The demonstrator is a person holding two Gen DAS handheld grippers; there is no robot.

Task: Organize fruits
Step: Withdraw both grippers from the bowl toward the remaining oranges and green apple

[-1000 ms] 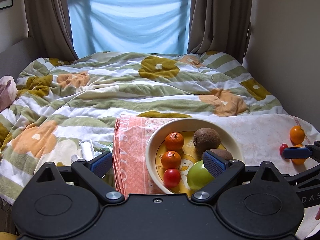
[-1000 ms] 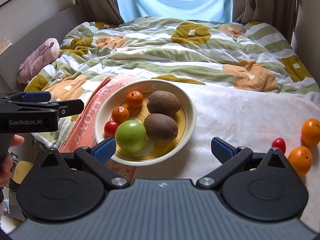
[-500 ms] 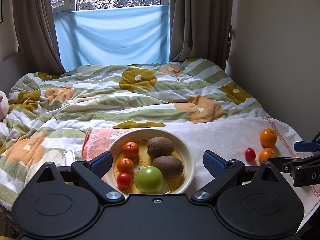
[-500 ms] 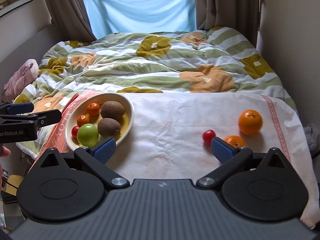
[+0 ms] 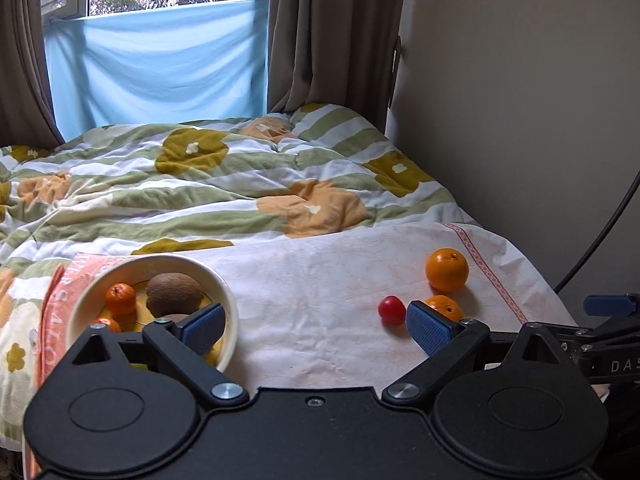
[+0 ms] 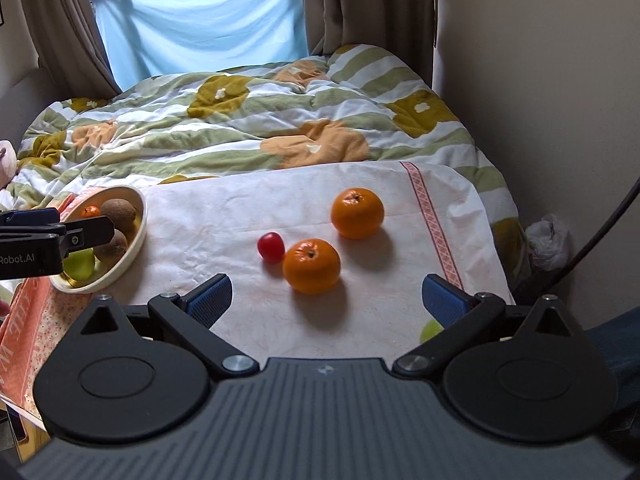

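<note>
A cream bowl (image 6: 138, 216) at the left holds two kiwis (image 6: 118, 212), small tangerines (image 5: 120, 299) and a green apple (image 6: 80, 266). Loose on the white cloth lie two oranges, the near one (image 6: 311, 266) and the far one (image 6: 357, 213), and a small red fruit (image 6: 271, 247). A green fruit (image 6: 430, 330) peeks out behind my right finger. My right gripper (image 6: 326, 300) is open and empty, just short of the near orange. My left gripper (image 5: 316, 326) is open and empty, between the bowl (image 5: 228, 296) and the red fruit (image 5: 391, 309).
The white cloth (image 6: 224, 224) lies on a bed with a flowered quilt (image 6: 240, 120). An orange towel (image 5: 60, 292) lies under the bowl. A wall (image 6: 540, 80) stands close on the right, with a black cable (image 6: 592, 248) and a plastic bag (image 6: 548, 240).
Both grippers have swung right, away from the bowl toward the loose oranges and red fruit. Both stayed open and empty.
</note>
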